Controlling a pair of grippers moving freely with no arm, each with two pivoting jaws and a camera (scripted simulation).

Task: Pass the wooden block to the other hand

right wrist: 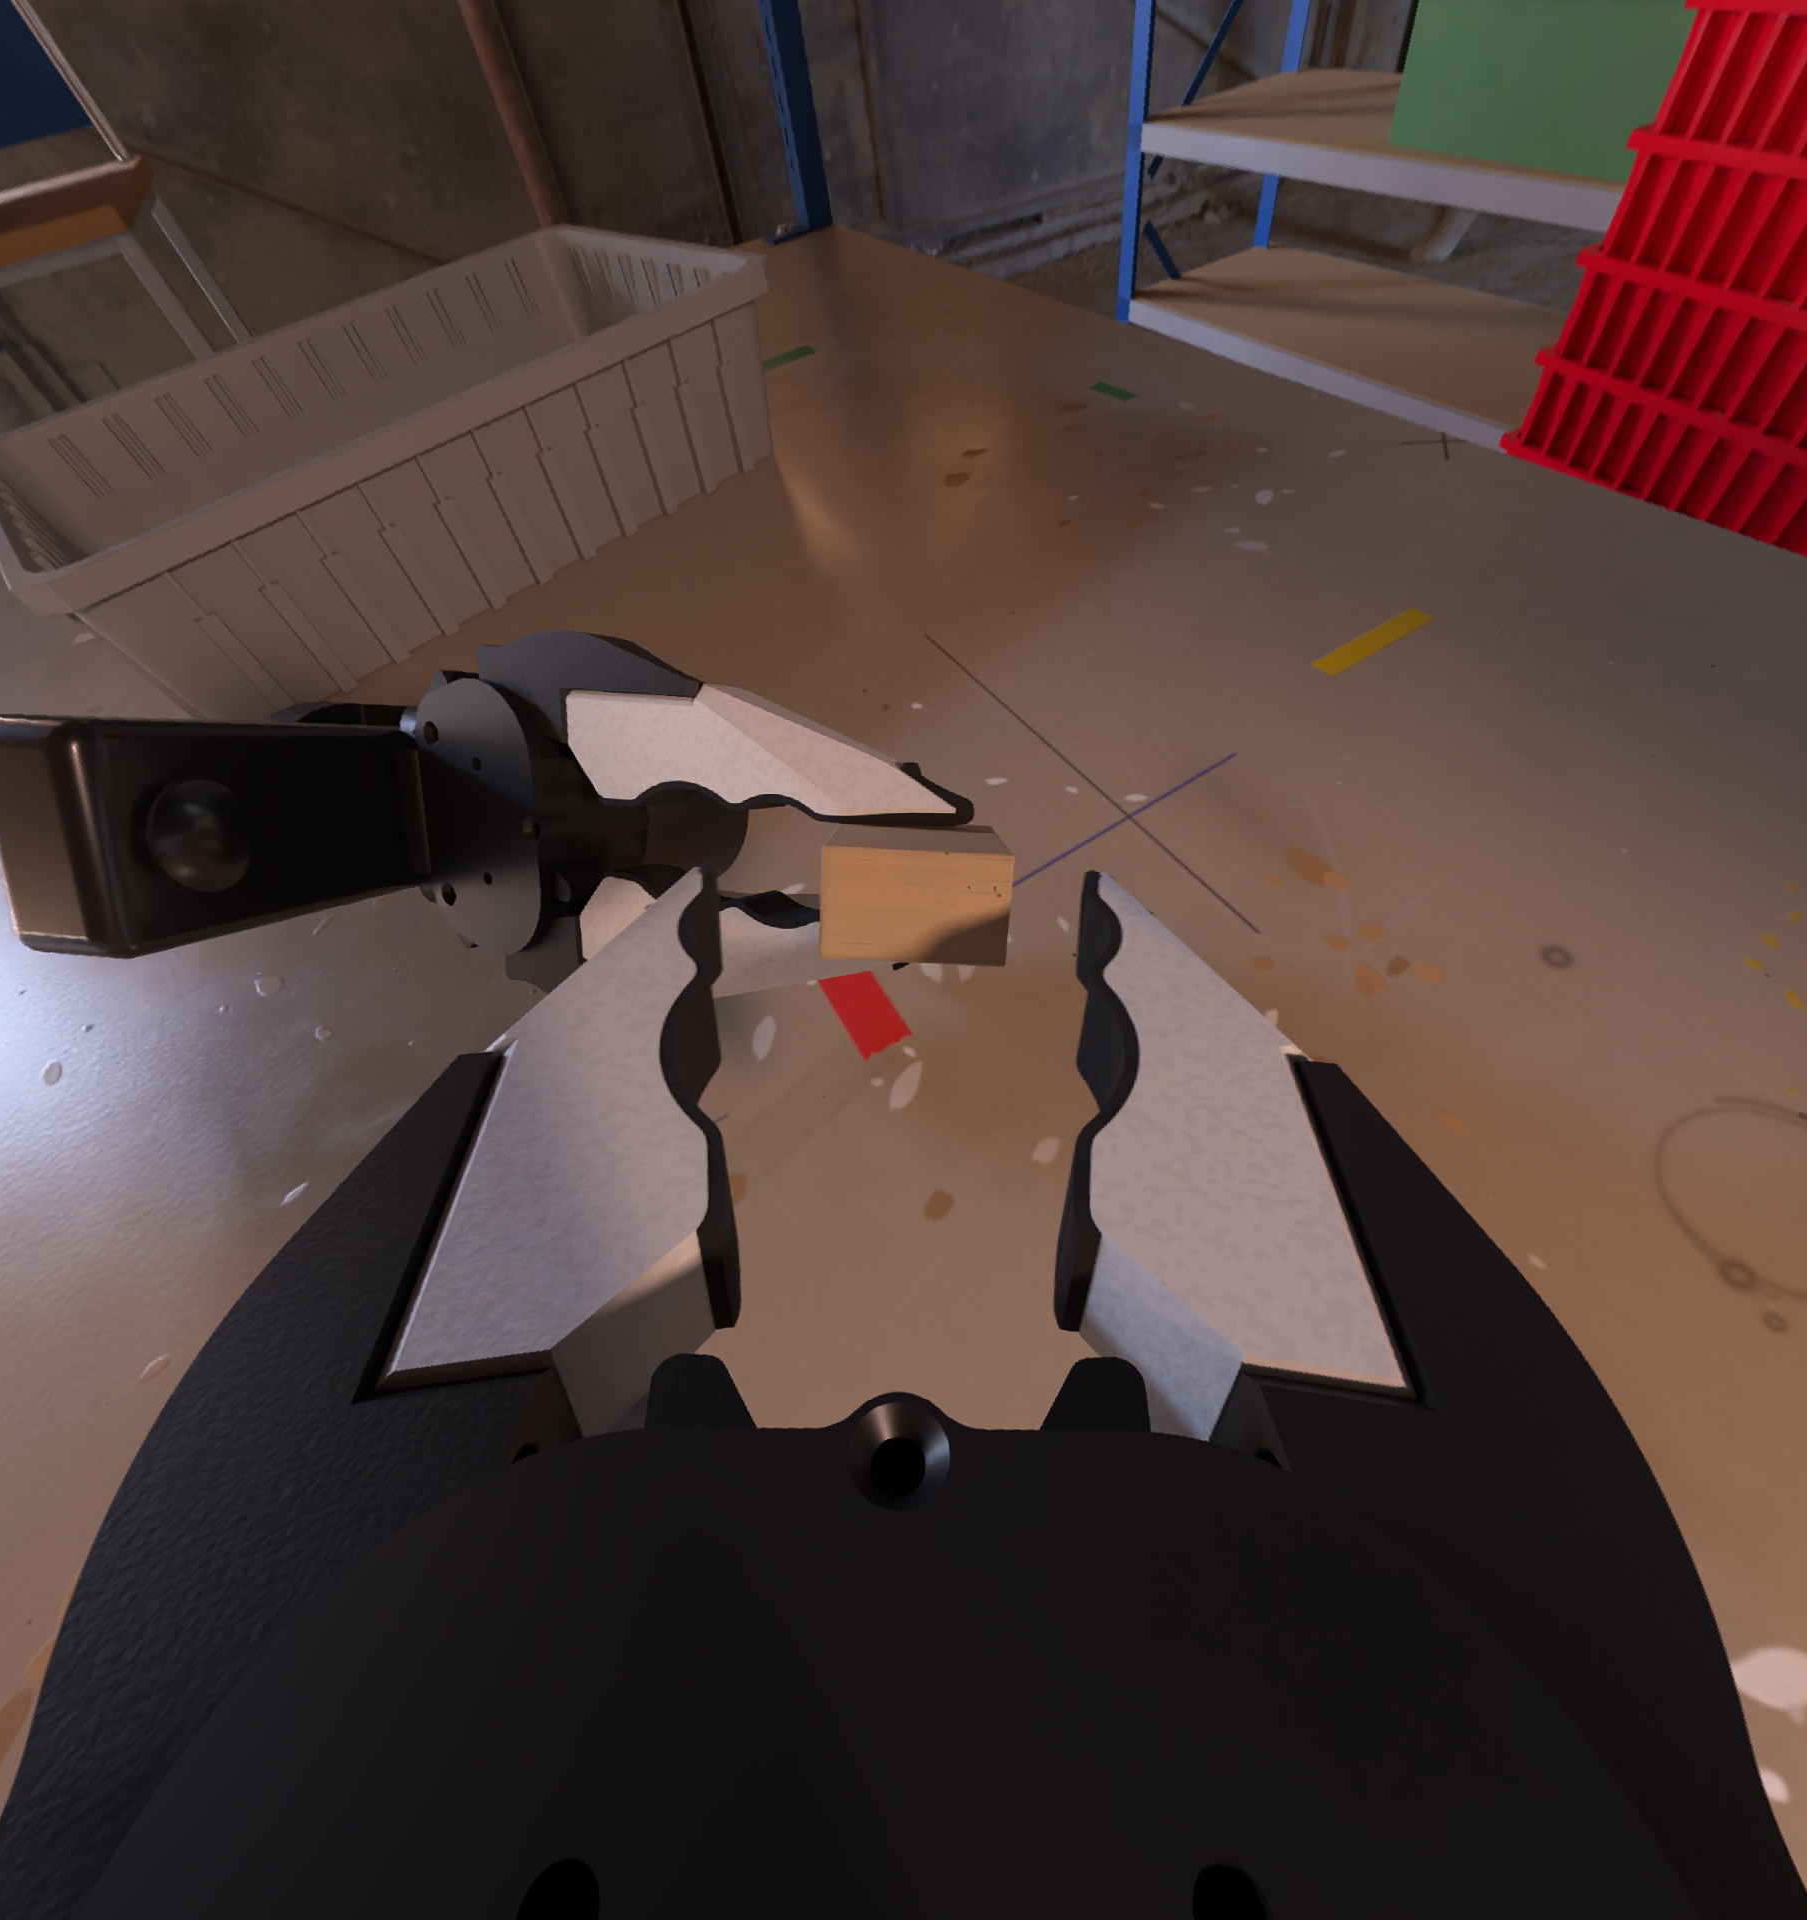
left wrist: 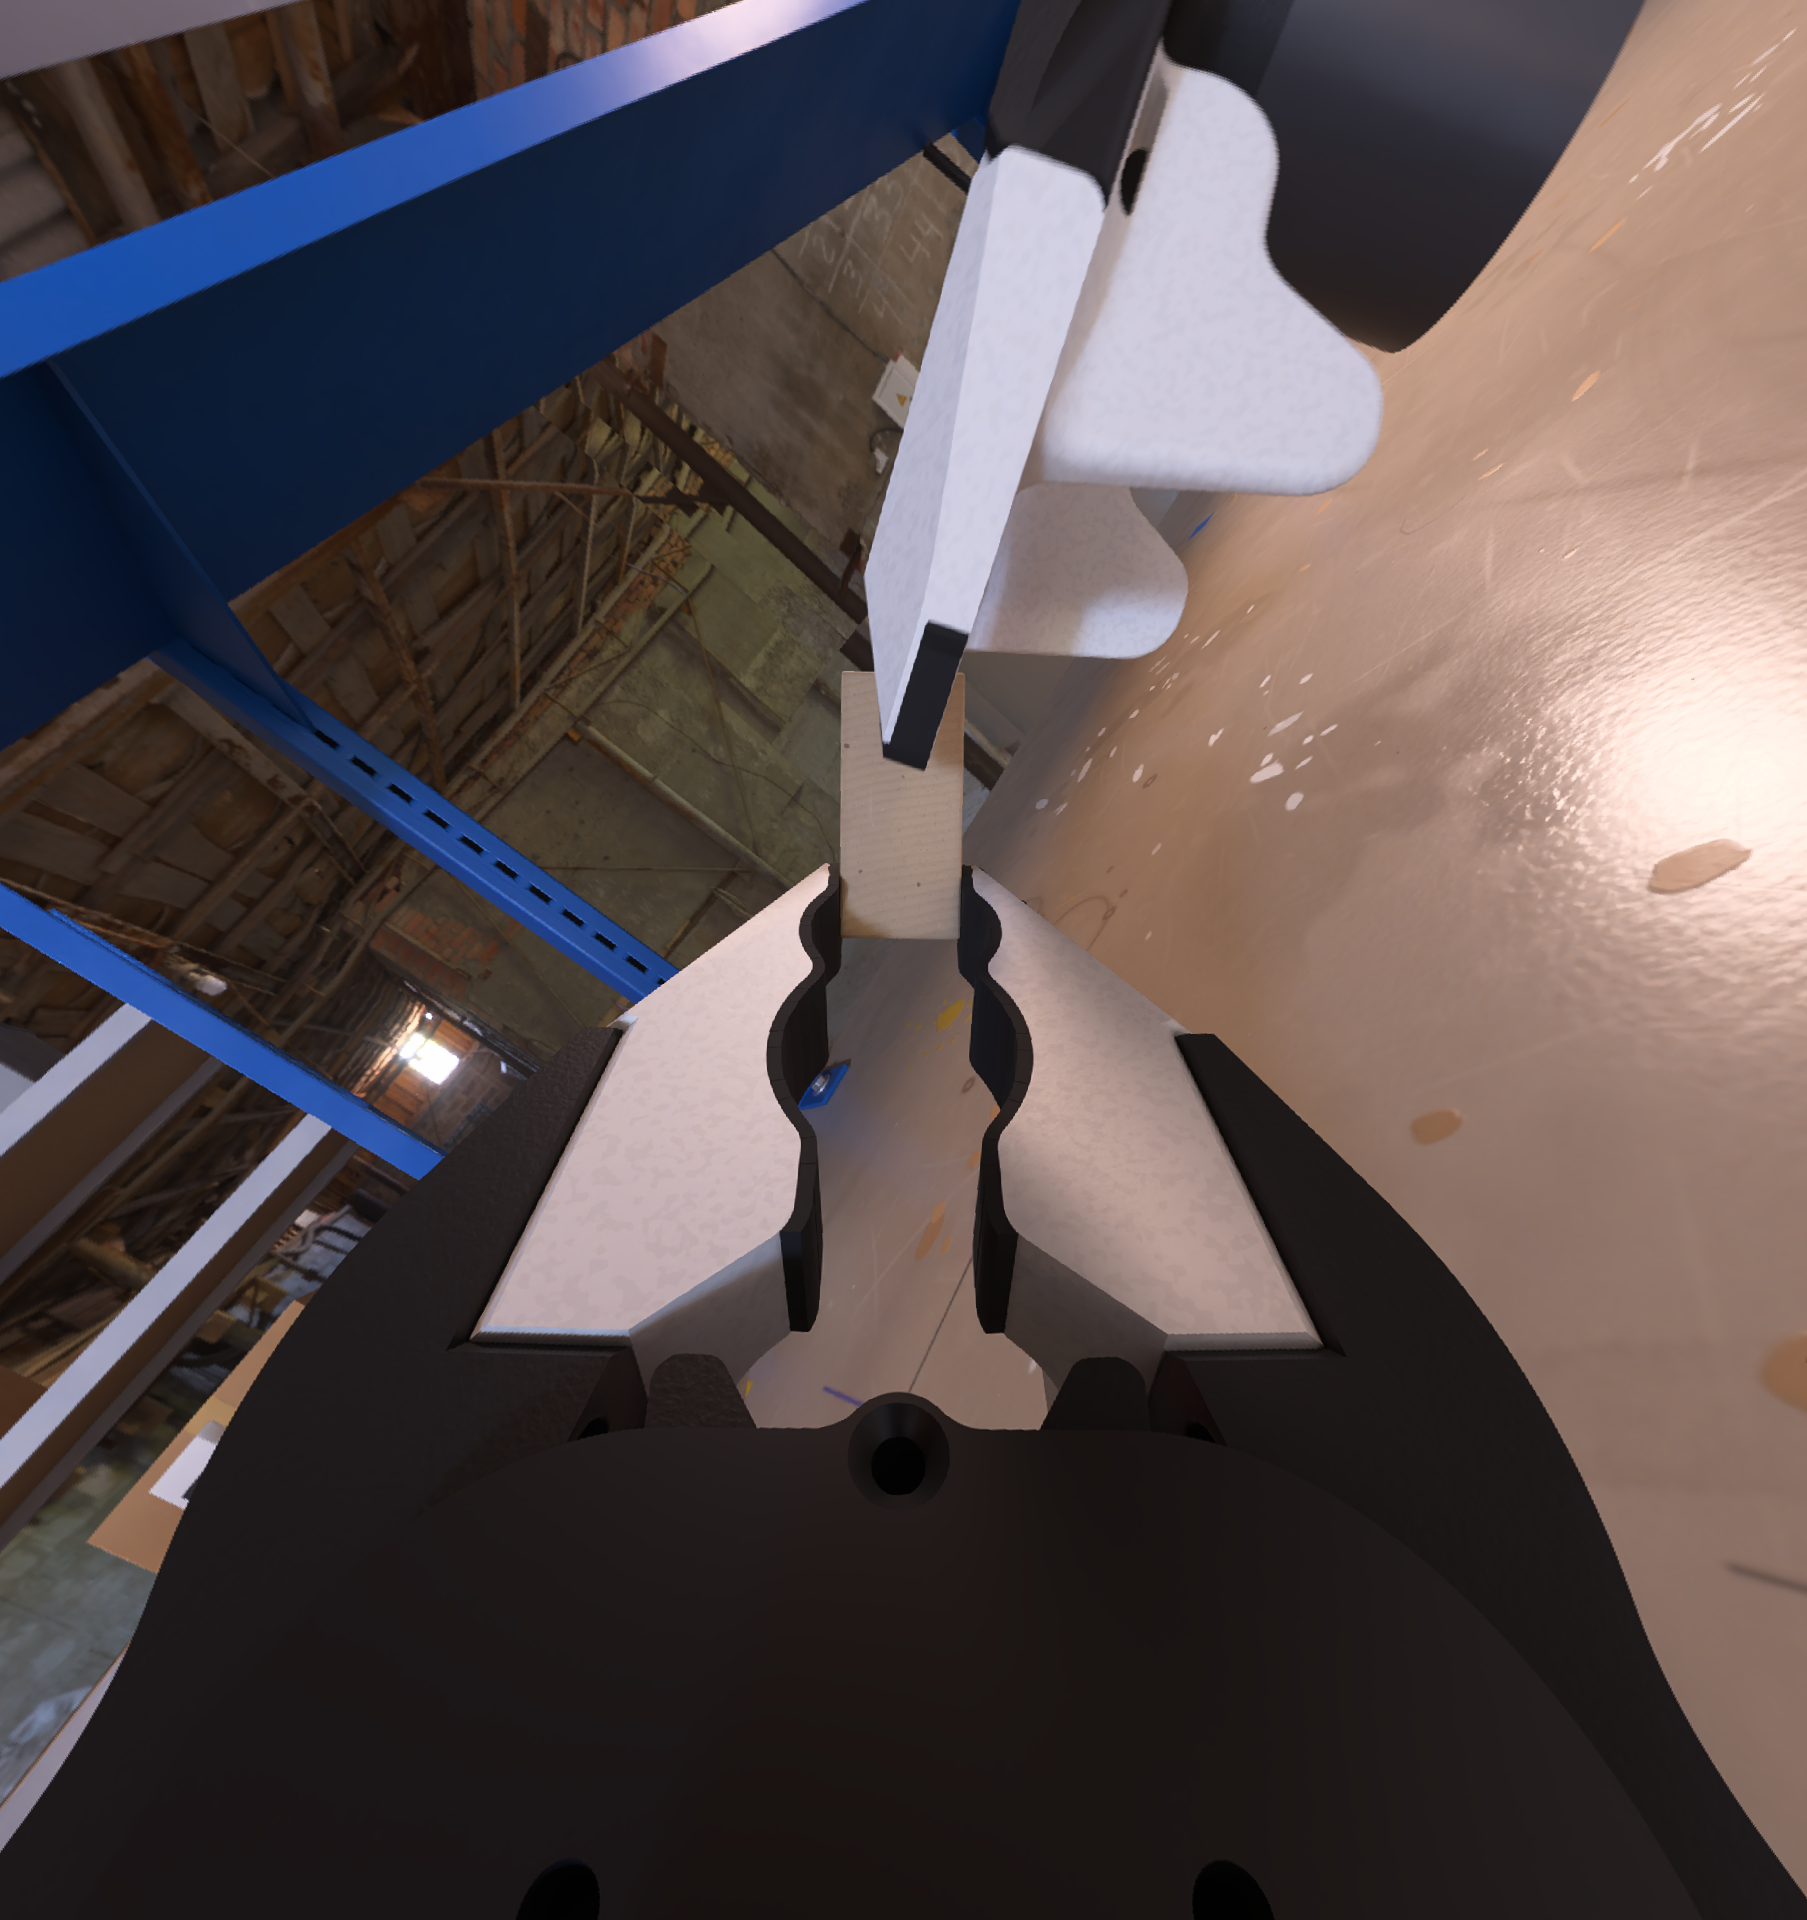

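The wooden block (left wrist: 899, 831) is a pale, short rectangular piece. My left gripper (left wrist: 899, 899) is shut on its near end and holds it above the table. In the right wrist view the block (right wrist: 914, 899) sticks out of the left gripper's fingers (right wrist: 774, 758), with its black body at the left. My right gripper (right wrist: 899, 883) is open, and its fingertips stand on either side of the block's free end without touching it. In the left wrist view, one of the right gripper's fingers (left wrist: 961, 436) comes down from above, its black pad beside the block's far end.
A brown, paint-speckled table (right wrist: 1294, 831) lies below. A white slotted crate (right wrist: 411, 436) stands at the back left. Stacked red crates (right wrist: 1730, 312) stand at the back right, by blue shelving (right wrist: 1294, 208) with a green board (right wrist: 1533, 83). A blue rack beam (left wrist: 359, 260) crosses the left wrist view.
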